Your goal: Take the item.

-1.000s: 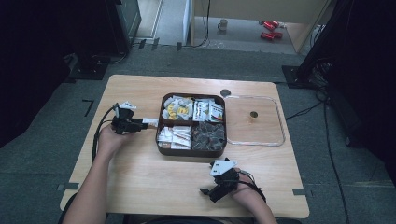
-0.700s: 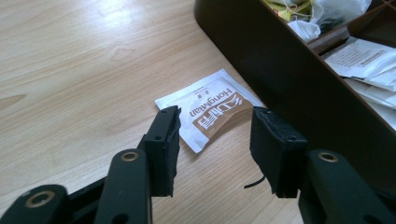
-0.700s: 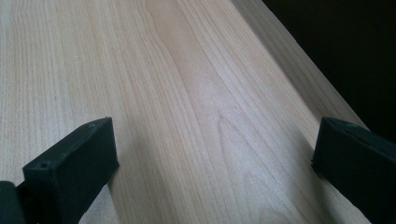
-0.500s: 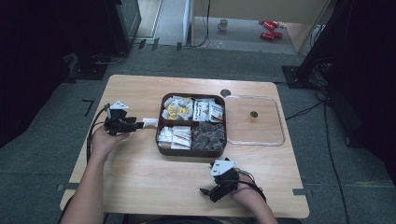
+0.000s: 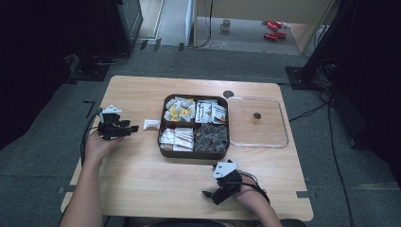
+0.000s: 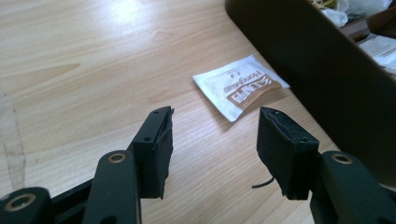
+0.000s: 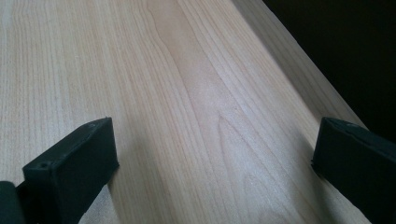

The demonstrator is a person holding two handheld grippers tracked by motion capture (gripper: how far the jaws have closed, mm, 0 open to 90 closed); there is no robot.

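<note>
A: Where is the small white paper sachet with brown print [image 6: 239, 88]?

B: Lying flat on the pale wooden bench [image 5: 142, 175], just off the nine o'clock wall of the dark brown four-compartment tray [image 5: 163, 142]. From the high view it sits between the left tongs [image 5: 134, 128] and the tray, close beside the wall; whether it touches I cannot tell.

A: Are the left tongs gripping it?

B: No. Their jaws have just been opening, and in the left gripper view they stand apart with bare wood between the pads [image 6: 161, 154]; the sachet lies beyond the tips, towards one o'clock. Released, I judge, so that it rests on its own outside the tray.

A: Why outside and not in a compartment?

B: My guess is that it has been taken out of the sorted packets. The tray's compartments are full: yellow-and-white packets at eleven o'clock, white printed ones at one, flat white sachets at seven, dark wrapped pieces at five.

A: And the right tongs [image 5: 211, 196]?

B: Parked near the bench's six o'clock edge, jaws wide, gripping nothing; the right gripper view shows plain wood between them. Probably kept clear so the left hand can work.

A: The clear shallow lid [image 5: 279, 120]?

B: At the tray's three o'clock, set aside flat, leaving the compartments open.
</note>
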